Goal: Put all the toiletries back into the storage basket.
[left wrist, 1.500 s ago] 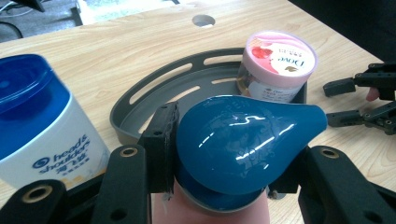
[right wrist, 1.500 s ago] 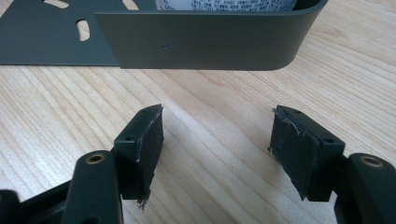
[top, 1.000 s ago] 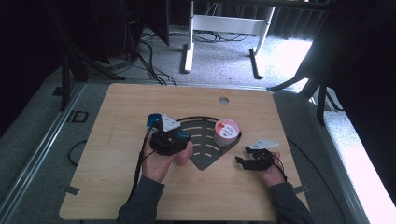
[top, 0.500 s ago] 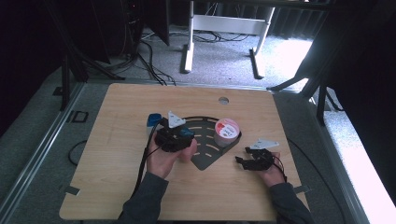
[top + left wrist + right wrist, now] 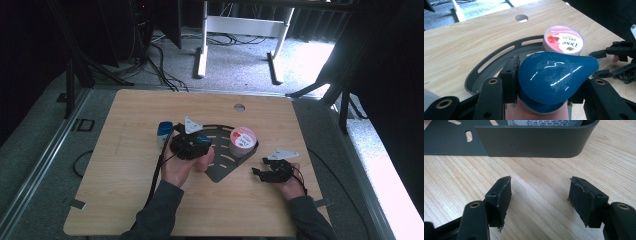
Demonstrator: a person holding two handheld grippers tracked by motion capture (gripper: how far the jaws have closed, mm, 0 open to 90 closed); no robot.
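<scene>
We see a wooden table (image 5: 125, 200) with a dark, fan-shaped metal tray (image 5: 225, 167) lying flat on it. A pink tub (image 5: 242, 141) with a red and white lid stands in the tray, close to its curved wall. In the left gripper view the lid reads "Dove".

The left gripper (image 5: 192, 145) is over the left part of the tray. Its jaws are squeezed onto a shiny blue drop-shaped lid (image 5: 554, 75), one jaw on each side. A fingertip (image 5: 539, 113) shows just under that blue thing. From above it is small and partly hidden, so we think it is a bottle cap, but we cannot be sure.

A small bottle with a blue top (image 5: 164, 132) stands on the wood just left of the left gripper.

The right gripper (image 5: 260, 173) rests low on the table, right of the tray. Its jaws are spread apart with nothing between them, just bare wood, and they point at the tray's wall.
</scene>
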